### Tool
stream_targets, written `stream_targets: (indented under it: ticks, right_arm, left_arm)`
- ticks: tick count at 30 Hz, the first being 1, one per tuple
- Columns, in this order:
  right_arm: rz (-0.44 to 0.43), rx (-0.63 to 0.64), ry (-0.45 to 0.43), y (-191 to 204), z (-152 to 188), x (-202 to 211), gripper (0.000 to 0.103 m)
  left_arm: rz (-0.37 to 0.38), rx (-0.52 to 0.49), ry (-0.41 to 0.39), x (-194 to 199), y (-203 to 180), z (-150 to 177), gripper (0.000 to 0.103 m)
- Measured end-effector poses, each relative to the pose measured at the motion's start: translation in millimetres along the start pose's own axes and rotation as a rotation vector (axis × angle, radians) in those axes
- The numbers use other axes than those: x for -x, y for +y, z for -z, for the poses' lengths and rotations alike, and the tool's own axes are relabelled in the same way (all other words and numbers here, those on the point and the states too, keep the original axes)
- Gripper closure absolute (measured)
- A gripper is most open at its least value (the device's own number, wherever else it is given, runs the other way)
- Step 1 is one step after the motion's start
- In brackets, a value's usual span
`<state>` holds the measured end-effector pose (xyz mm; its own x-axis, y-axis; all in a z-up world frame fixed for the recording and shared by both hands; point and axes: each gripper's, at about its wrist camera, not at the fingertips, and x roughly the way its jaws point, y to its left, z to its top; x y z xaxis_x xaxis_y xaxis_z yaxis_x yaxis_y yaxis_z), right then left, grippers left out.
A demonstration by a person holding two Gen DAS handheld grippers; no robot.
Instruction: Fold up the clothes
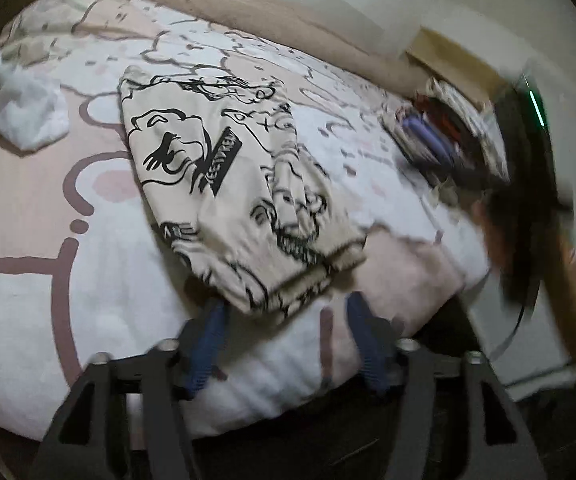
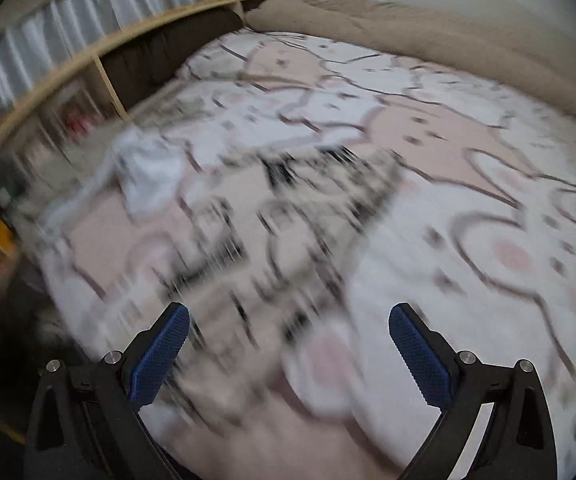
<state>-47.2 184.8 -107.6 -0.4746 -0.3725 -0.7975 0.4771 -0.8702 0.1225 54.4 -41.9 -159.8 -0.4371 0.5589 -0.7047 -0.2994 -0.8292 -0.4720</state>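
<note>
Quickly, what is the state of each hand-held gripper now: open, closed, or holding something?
Left hand-held gripper: open, holding nothing, at the near edge of the printed garment.
Right hand-held gripper: open, empty.

Lighting: dim, even, indoor; source unclear. Right wrist view: heavy motion blur, garment print barely readable. Left wrist view: sharper, right edge smeared. Fisheye corners dark.

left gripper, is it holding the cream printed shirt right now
No, the left gripper is open, its blue fingers spread beside the near edge of the folded printed shirt on the bed.
</note>
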Motion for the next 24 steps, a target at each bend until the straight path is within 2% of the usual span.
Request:
stream_targets:
  ticks: [3,6,8,11,15,22,23,24]
  right_arm:
    - [0.027,0.017,-0.027,17.7,42.0,7.9,0.004]
    - [0.09,0.14,-0.074,46.7,63.3,7.9,0.005]
    - [0.135,0.229,-0.092,65.9,69.0,2.6,0.005]
    - [0.206,0.367,-0.16,91.4,77.1,0.3,0.006]
    - [0.306,0.508,-0.25,113.3,83.2,-5.4,0.008]
    - [0.429,0.664,-0.283,135.8,85.9,-38.1,0.009]
    - [0.464,0.675,-0.287,137.0,85.6,-44.1,0.01]
    - [0.497,0.681,-0.283,136.0,85.3,-49.8,0.018]
  left_arm:
    - [0.026,0.081,0.035,-11.3,9.4,-11.1,0.035]
    - [0.043,0.156,0.058,-19.7,18.5,-18.3,0.042]
    - [0.065,0.206,0.058,-20.5,23.6,-23.0,0.064]
    - [0.09,0.243,0.047,-15.8,26.5,-31.7,0.079]
    - [0.141,0.246,0.03,-10.4,20.3,-44.8,0.085]
    - [0.297,0.324,-0.017,-4.7,13.8,-63.8,0.086]
    - [0.295,0.317,-0.022,-3.6,12.3,-66.1,0.086]
    - [0.293,0.31,-0.028,-2.6,11.0,-68.3,0.086]
